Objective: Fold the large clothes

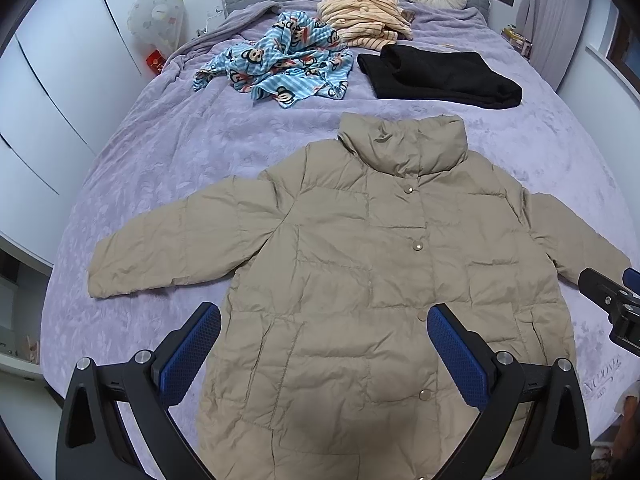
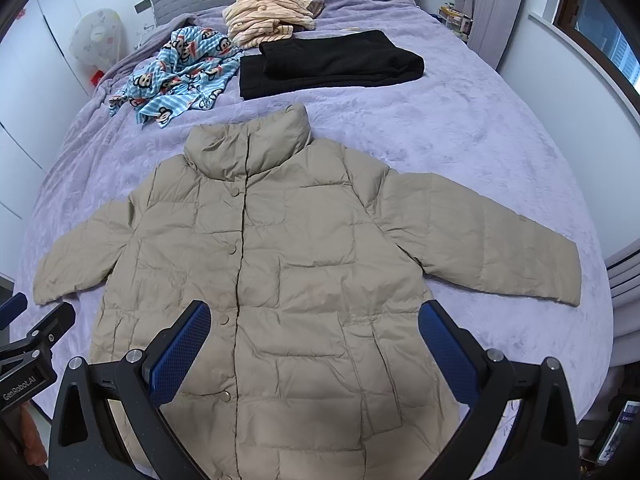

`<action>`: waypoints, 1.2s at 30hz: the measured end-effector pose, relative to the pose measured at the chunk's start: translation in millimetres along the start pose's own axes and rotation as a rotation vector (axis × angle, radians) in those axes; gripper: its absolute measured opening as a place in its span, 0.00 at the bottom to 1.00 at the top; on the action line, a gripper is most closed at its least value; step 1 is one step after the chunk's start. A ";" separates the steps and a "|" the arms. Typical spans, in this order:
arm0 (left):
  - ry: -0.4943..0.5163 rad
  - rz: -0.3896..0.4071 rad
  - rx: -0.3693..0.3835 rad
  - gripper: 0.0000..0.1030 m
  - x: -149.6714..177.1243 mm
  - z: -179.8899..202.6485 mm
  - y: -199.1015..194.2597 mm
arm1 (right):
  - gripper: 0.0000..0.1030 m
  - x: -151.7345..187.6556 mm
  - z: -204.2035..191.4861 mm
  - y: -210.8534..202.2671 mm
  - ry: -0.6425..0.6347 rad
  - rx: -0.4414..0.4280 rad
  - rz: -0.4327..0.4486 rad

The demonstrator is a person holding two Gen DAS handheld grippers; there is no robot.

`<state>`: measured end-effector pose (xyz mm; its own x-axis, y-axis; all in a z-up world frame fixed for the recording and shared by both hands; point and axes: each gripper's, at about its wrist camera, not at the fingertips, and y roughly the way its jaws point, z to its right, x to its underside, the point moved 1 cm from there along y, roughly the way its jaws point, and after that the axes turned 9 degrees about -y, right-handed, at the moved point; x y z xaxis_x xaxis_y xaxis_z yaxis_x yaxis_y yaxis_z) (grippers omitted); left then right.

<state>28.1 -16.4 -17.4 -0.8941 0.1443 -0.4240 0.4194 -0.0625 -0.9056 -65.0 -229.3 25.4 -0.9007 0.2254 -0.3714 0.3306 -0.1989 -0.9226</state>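
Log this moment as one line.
stage: pre-fold | jacket: flat on bed, snapped, sleeves out | left gripper: open, empty | right gripper: open, empty

1. Left tongs (image 1: 324, 354) hover over the jacket (image 1: 360, 280) hem, fingers spread wide, holding nothing.
2. Right tongs (image 2: 314, 350) hover beside them over the same hem, likewise spread and empty.

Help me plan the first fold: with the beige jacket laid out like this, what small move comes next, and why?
Probably bring the left gripper to the left sleeve cuff and close on it. The beige jacket lies flat, snapped shut, sleeves spread; both the left and the right gripper are open and empty.
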 end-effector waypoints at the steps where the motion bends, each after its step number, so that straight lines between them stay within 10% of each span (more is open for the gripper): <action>1: 0.000 0.000 0.000 1.00 -0.1 0.1 0.3 | 1.00 -0.1 0.1 -0.1 0.000 0.000 0.000; 36: -0.004 -0.010 0.003 1.00 3.8 -4.8 5.6 | 1.00 -1.6 2.5 2.3 -0.004 0.000 -0.003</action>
<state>27.8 -11.4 -24.2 -0.8986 0.1413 -0.4153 0.4103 -0.0640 -0.9097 -63.5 -232.4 24.1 -0.9027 0.2226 -0.3682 0.3279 -0.1981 -0.9237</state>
